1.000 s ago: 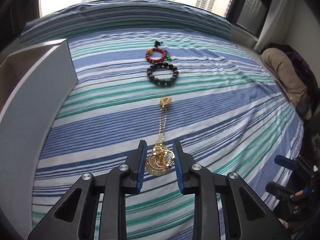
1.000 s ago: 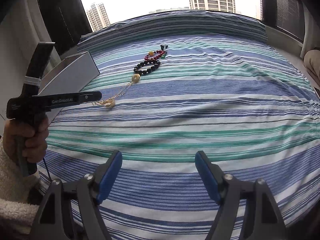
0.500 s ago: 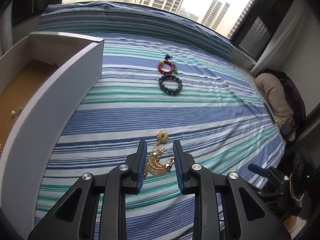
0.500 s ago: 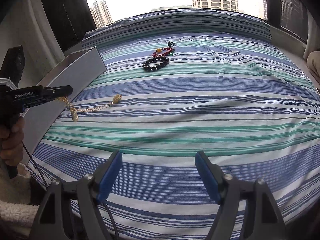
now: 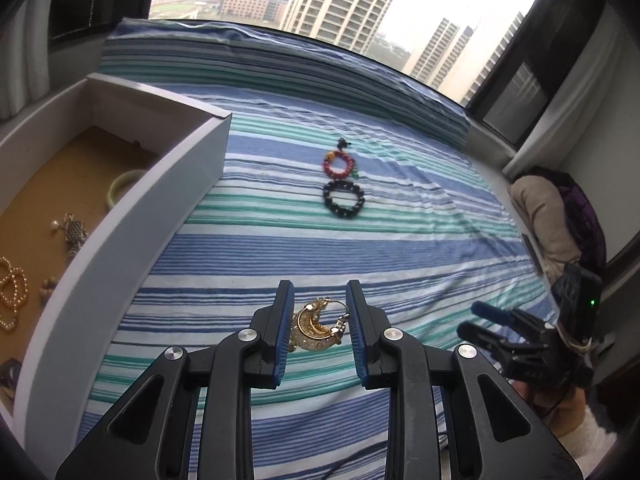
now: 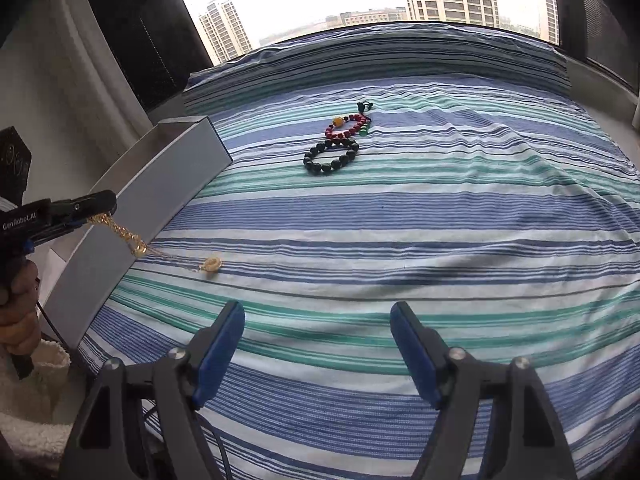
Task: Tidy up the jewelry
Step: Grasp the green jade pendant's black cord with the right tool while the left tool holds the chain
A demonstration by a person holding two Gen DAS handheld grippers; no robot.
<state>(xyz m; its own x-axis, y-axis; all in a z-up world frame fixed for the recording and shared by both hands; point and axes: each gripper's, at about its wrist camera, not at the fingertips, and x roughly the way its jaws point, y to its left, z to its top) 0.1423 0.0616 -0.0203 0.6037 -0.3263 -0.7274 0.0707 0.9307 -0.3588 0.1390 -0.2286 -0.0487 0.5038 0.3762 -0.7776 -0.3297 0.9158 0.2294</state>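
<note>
A gold necklace (image 5: pixel 316 326) is clamped in the left hand-held gripper (image 5: pixel 318 312) beside the white box (image 5: pixel 132 236), its chain trailing down to the striped bed (image 6: pixel 400 216). The right hand-held gripper (image 6: pixel 318 340) is held wide and empty above the bed, well apart from the black bracelet (image 6: pixel 331 157) and red bracelet (image 6: pixel 349 126).

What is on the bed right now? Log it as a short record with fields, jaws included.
surface: striped bedsheet
left gripper: jaws shut on gold chain jewelry, held beside the box
chain's far end: gold pendant, low at the sheet; contact unclear
right gripper: jaws open, nothing between them
box: white, open-topped, on the bed's left; holds a pale green bangle and a pearl strand
left on the sheet: red bead bracelet, black bead bracelet, side by side
</note>
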